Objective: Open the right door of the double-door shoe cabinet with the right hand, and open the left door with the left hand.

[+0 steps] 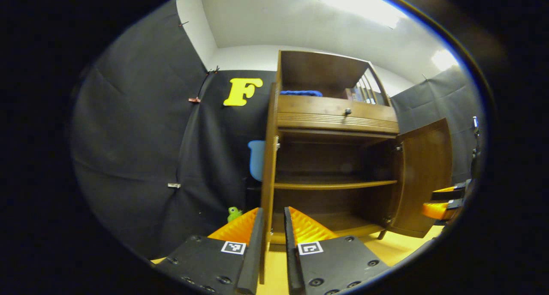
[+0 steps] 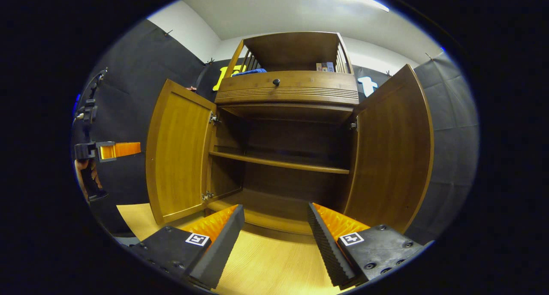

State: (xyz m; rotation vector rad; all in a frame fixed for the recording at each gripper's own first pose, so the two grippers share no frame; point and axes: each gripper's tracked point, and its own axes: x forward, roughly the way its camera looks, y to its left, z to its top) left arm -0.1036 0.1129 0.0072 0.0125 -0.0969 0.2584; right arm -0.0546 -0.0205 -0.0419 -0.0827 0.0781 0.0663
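Brown wood makes up the cabinet (image 2: 287, 127), which is standing with both doors swung wide. In the right gripper view the left door (image 2: 178, 151) is hanging open at nine o'clock and the right door (image 2: 392, 153) at three o'clock, two doors in all, with one shelf (image 2: 279, 163) crossing the dark inside between them. One drawer (image 2: 287, 88) with one round knob (image 2: 276, 82) is sitting above the opening, and a railed top bay is holding something blue (image 2: 251, 72) and a few small boxes (image 2: 325, 66) whose printing is too small to read.

The right gripper (image 2: 275, 226) is pointing into the cabinet from six o'clock; its jaws are spread wide, touching nothing, with the pale floor (image 2: 274, 265) showing between them. Each black finger block is bearing one square black-and-white marker, two in this view, with no words on them.

In the left gripper view the left gripper (image 1: 272, 226) is sitting at six o'clock with its jaws nearly together around the edge of the left door (image 1: 268, 158), which is running up between them edge-on. Whether both pads are pressing the wood cannot be told. Two more square markers are showing here. The right door (image 1: 422, 177) is standing open at three o'clock. A small green toy (image 1: 233, 213) is sitting on the floor at seven o'clock, by the booth wall.
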